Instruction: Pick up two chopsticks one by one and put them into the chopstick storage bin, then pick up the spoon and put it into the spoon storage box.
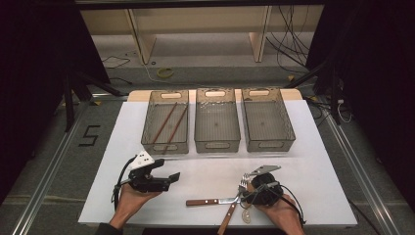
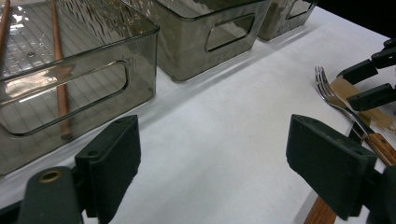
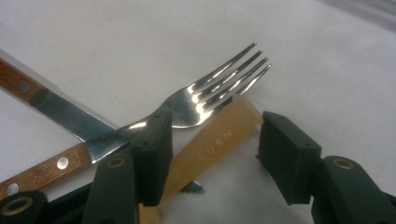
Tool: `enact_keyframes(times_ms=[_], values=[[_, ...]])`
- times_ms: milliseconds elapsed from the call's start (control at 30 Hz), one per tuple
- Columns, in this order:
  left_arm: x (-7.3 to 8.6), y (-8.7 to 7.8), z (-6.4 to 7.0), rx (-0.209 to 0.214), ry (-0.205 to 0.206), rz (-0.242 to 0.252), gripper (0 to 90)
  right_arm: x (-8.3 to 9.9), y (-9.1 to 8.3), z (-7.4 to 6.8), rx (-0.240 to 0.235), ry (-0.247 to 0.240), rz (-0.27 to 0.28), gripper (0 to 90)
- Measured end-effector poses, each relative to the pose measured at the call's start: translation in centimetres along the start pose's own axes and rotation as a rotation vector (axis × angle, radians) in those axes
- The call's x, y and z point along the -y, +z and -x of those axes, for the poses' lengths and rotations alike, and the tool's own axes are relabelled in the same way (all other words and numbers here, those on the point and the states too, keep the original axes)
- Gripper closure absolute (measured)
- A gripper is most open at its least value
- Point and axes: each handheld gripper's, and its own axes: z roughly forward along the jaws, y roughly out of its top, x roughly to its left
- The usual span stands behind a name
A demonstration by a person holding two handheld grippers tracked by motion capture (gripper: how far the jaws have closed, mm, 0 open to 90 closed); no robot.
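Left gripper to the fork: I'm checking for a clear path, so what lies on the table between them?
Nothing: the left gripper view shows bare white table between the left gripper and the fork.

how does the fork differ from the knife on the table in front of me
The fork ends in four shiny tines, while the knife has a flat dull blade. The fork lies across and on top of the knife. The fork runs away from the person; the knife lies sideways, handle to the left. Both have riveted wooden handles and lie near the open right gripper.
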Motion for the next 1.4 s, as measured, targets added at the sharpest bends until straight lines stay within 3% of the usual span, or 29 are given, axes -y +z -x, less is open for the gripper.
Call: enact_keyframes(times_ms=[267,867,1400], values=[[0.0,0.1,0.1,0.0,0.007,-0.001,17.4,-0.1,-0.1,-0.1,0.028,-0.02,-0.014,54.1],[0.3,0.3,0.2,0.0,0.019,-0.024,17.7,0.0,-0.3,0.4,0.047,-0.008,-0.01,73.6],[0.4,0.2,0.0,-0.001,0.018,-0.021,18.3,0.0,-1.0,0.3,0.028,-0.018,0.005,74.9]])
